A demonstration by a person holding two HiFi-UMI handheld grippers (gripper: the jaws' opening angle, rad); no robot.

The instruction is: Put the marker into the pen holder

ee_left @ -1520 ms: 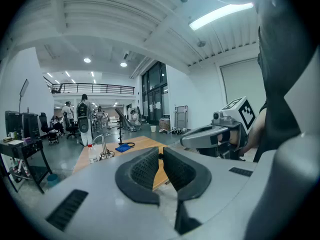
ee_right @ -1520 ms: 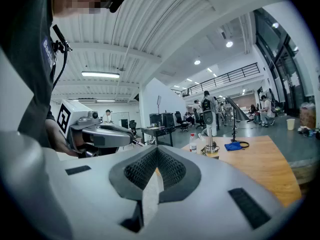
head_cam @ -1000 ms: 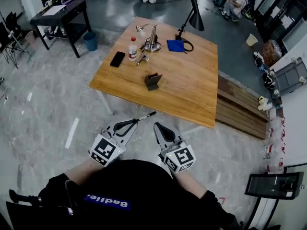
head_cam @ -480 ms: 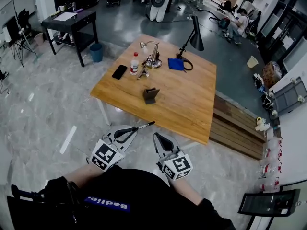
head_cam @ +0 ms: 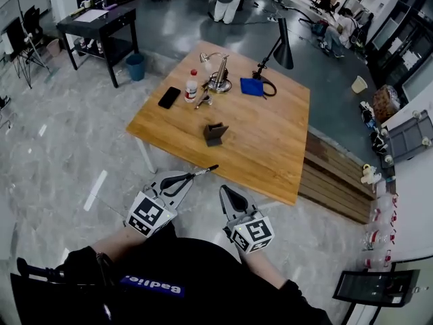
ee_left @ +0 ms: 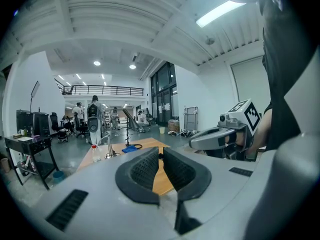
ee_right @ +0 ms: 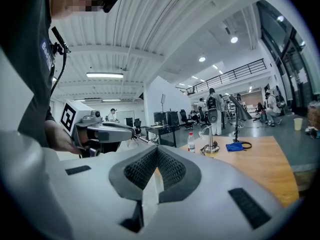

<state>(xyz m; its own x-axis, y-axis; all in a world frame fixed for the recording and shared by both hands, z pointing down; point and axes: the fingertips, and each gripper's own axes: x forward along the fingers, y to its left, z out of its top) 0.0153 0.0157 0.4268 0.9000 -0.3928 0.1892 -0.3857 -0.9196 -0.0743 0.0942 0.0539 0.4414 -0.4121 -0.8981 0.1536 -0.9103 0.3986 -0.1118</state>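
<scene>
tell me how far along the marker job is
Done: the marker is clamped in the left gripper, pointing toward the table. In hand: it is held in the air on the table's near side. Left: carry it to the pen holder mid-table and drop it in. The right gripper is shut and empty.
</scene>
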